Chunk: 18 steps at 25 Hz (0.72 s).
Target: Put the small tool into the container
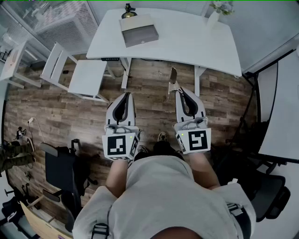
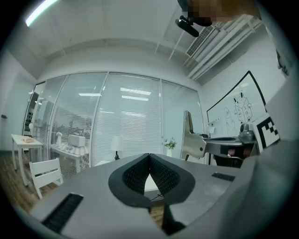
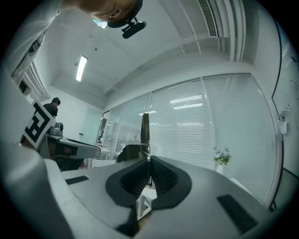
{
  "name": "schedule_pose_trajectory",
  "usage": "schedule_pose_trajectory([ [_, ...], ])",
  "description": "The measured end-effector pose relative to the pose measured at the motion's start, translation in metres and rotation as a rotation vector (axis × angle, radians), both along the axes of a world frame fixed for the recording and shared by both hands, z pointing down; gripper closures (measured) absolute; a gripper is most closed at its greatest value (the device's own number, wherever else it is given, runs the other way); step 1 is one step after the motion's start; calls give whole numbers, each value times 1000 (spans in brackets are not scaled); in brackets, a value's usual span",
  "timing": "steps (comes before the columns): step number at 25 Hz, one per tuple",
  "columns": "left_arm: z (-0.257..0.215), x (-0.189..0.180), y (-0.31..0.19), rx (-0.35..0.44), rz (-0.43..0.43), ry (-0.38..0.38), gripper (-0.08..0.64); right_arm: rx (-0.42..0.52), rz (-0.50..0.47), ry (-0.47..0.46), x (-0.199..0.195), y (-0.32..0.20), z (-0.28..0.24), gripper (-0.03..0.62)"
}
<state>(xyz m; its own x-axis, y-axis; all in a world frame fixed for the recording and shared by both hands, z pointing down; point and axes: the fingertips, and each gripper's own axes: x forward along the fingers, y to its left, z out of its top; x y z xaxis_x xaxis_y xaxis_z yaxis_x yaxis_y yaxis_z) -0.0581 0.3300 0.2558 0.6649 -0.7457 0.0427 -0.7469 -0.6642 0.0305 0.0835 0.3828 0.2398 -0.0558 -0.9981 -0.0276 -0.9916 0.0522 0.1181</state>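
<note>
2 hand-held grippers (image 1: 127,95) (image 1: 179,92), 1 small tool (image 1: 173,76)

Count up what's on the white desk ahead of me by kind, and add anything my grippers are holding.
On the white desk:
Grey container: 1
Dark and gold object, likely a lamp: 1
Vase of flowers: 1
In the right gripper, fingers shut on it:
Small tool: 1
Total: 4

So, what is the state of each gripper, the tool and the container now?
left gripper: shut, empty.
right gripper: shut on the small tool.
small tool: held, sticking out past the gripper, not yet in the container.
container: on the white table, apart from both grippers.
</note>
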Motion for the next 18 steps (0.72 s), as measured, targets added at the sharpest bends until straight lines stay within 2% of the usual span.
schedule_pose_trajectory([
  [10, 17, 45, -4, -20, -30, -43, 537, -20, -50, 8, 43, -12, 18, 566],
  [18, 41, 60, -14, -63, -53, -84, 537, -47, -90, 9, 57, -23, 37, 566],
])
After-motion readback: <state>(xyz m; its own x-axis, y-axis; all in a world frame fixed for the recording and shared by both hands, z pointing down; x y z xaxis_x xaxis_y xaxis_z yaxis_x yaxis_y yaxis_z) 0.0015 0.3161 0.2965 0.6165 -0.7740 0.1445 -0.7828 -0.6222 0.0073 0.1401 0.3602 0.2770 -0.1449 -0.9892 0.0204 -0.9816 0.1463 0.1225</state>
